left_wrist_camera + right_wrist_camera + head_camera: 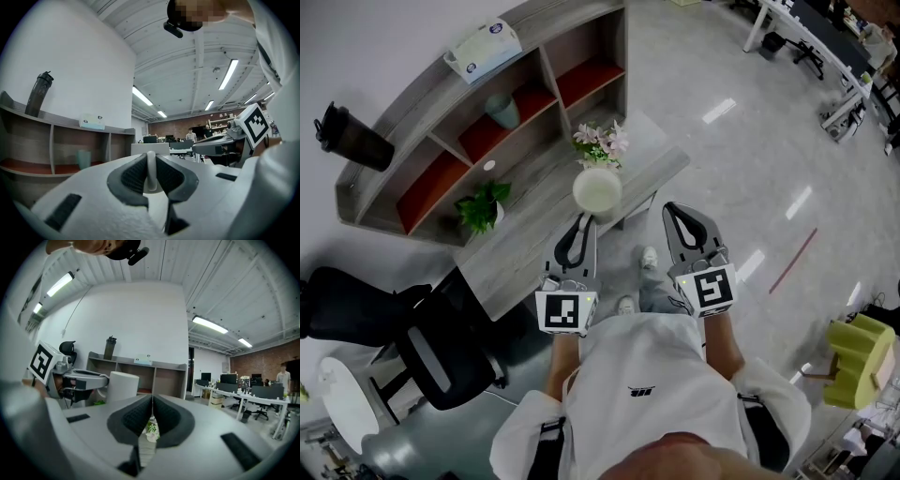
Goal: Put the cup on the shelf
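The cup (597, 192) is over the surface (534, 220), just in front of the flowers (602, 142) and well short of the shelf (403, 112). It looks lifted, though no view shows its base. Your left gripper (580, 223) holds it by one side only. Its fingers (133, 176) pinch a thin white strip of the cup's wall, and the body hangs beyond them. Your right gripper (682, 217) is alongside with nothing in it, fingers (136, 416) pressed together.

That one-sided pinch is the weak point, I think. A quick swing or a roll of your wrist could let the cup pivot or slip out. The flowers stand between the cup and the shelf, so a low, straight path would likely knock them; go over or around. A teal cup (502, 111) already sits in the middle bay, and setting down tight beside it could tip either one. The bays on each side look free. Watch the board above each bay too, since a high approach could catch the rim.

Only the head view gives you the layout, with the flowers, the bays and the teal cup together. The left gripper view shows the pinch itself but almost none of the cup. The right gripper view shows the cup from the side, upright in front of the shelf.
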### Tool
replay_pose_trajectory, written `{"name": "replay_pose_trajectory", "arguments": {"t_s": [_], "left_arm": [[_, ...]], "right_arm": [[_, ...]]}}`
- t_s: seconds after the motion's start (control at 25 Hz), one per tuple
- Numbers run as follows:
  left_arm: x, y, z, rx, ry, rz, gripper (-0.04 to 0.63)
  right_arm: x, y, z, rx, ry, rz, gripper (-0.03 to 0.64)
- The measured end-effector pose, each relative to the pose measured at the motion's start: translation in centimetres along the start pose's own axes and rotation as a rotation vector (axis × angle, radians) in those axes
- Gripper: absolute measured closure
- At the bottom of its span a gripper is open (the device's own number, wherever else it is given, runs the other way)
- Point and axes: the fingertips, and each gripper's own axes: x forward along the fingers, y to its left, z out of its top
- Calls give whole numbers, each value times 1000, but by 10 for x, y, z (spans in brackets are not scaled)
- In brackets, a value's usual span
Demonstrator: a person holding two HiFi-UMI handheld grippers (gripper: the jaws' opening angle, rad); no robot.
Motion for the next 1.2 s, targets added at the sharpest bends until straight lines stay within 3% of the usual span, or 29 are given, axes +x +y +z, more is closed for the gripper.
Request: {"name": "replay_pose_trajectory", "arguments": {"t_s": [0.48, 1.2], "left_arm": [[75, 17, -12, 0, 17, 52, 534], [187, 39, -32, -14, 22, 167, 534]], "right_arm": [[64, -57, -11, 13, 10, 62, 586], [157, -123, -40, 21, 41, 229, 586]]}}
